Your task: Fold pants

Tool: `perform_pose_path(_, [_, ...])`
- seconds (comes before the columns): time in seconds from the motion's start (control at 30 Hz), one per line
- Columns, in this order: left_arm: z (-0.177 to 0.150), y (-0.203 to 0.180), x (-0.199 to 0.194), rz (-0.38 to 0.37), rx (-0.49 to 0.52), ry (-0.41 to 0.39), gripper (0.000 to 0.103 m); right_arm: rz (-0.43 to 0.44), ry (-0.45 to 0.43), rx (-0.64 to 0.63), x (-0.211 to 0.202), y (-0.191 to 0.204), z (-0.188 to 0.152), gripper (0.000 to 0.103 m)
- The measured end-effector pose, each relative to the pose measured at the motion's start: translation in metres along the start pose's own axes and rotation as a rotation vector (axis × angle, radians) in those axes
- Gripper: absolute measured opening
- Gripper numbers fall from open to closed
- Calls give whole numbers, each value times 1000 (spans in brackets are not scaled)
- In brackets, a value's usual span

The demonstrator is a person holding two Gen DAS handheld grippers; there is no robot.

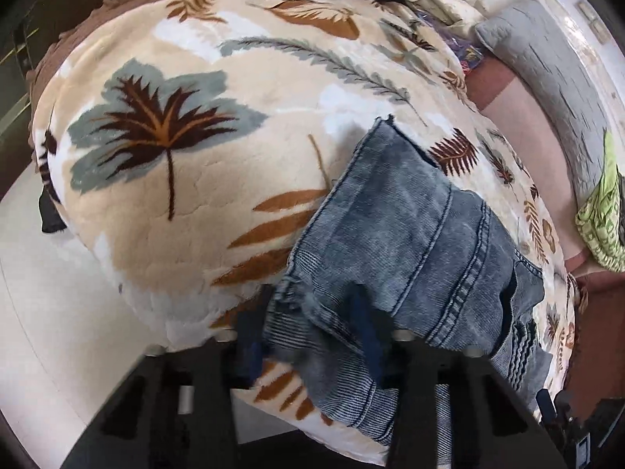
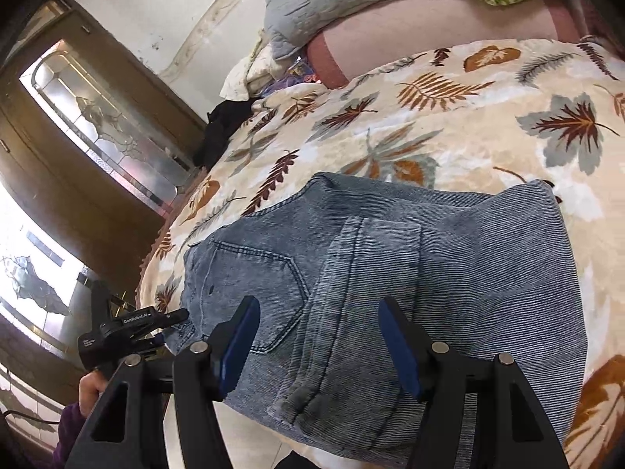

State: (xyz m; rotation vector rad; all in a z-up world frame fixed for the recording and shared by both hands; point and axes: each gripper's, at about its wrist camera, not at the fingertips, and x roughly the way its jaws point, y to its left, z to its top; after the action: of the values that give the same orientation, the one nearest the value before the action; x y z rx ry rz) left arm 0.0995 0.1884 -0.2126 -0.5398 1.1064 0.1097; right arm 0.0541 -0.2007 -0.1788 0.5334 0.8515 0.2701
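L claw point(image 1: 308, 332) pinching jeans point(image 1: 398, 234) edge; R claw point(image 2: 318, 346) wide, over jeans.

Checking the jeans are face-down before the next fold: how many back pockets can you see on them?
1. A back pocket shows on the jeans in the right wrist view, left of the folded-over leg. A second may be hidden under that leg.
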Motion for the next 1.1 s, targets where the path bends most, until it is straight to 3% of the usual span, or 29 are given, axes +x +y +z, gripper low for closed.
perform_pose_path(0.3, [-5,-30,-36,17,117,-104,18,-18,-35,57,-10,-20,5,66])
perform_pose_path(0.47, [-16,-87,-83,-26,288,-202,17,-30,-75,134,-24,-45,11,66])
perform_pose_path(0.63, [-44,-159,-120,-97,481,-243,17,-31,-155,291,-51,-84,15,66])
perform_pose_path(0.87, [-111,-264,-132,-234,732,-194,17,-62,-319,530,-99,-143,9,66])
perform_pose_path(1.03, [-173,-327,-94,-271,850,-94,17,-86,-421,658,-129,-178,-1,66])
perform_pose_path(1.1, [-202,-350,-65,-275,914,-17,18,-99,-466,694,-140,-188,-3,66])
